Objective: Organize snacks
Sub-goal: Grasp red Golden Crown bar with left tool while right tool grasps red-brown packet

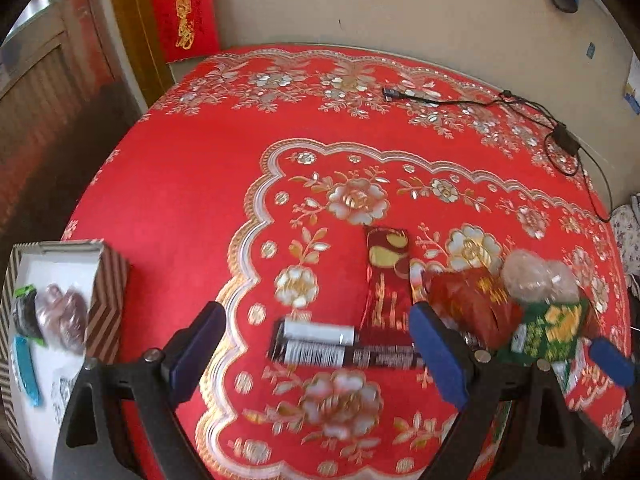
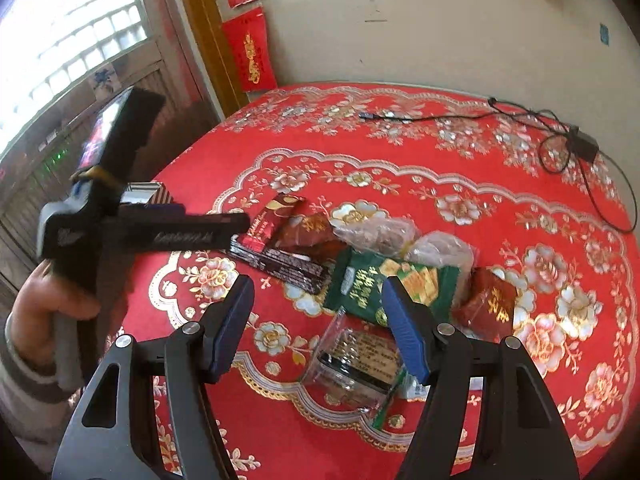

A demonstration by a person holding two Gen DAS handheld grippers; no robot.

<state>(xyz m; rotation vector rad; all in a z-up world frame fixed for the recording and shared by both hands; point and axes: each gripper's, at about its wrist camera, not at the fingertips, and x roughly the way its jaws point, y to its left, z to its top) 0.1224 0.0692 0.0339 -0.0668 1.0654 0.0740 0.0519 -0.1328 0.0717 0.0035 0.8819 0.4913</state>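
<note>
My left gripper [image 1: 316,352] is open and empty, just above a dark bar-shaped snack pack [image 1: 344,350] on the red tablecloth. Beyond it lie a long red-and-gold packet [image 1: 388,276], a red wrapped snack [image 1: 472,304], a green packet [image 1: 548,332] and clear-wrapped buns [image 1: 536,276]. A striped box [image 1: 106,300] at the left holds several snacks. My right gripper [image 2: 320,328] is open and empty over a clear plastic tray of biscuits [image 2: 360,364], near the green packet [image 2: 372,284], the dark bar pack [image 2: 280,260] and a red snack [image 2: 492,300]. The left gripper's body [image 2: 140,228] shows at the left.
The round table carries a red floral cloth [image 1: 200,184]. A black cable with an adapter [image 1: 564,140] lies at the far right, also in the right wrist view [image 2: 584,148]. A wall stands behind, with a red hanging [image 1: 184,12]. The table edge drops off at the left.
</note>
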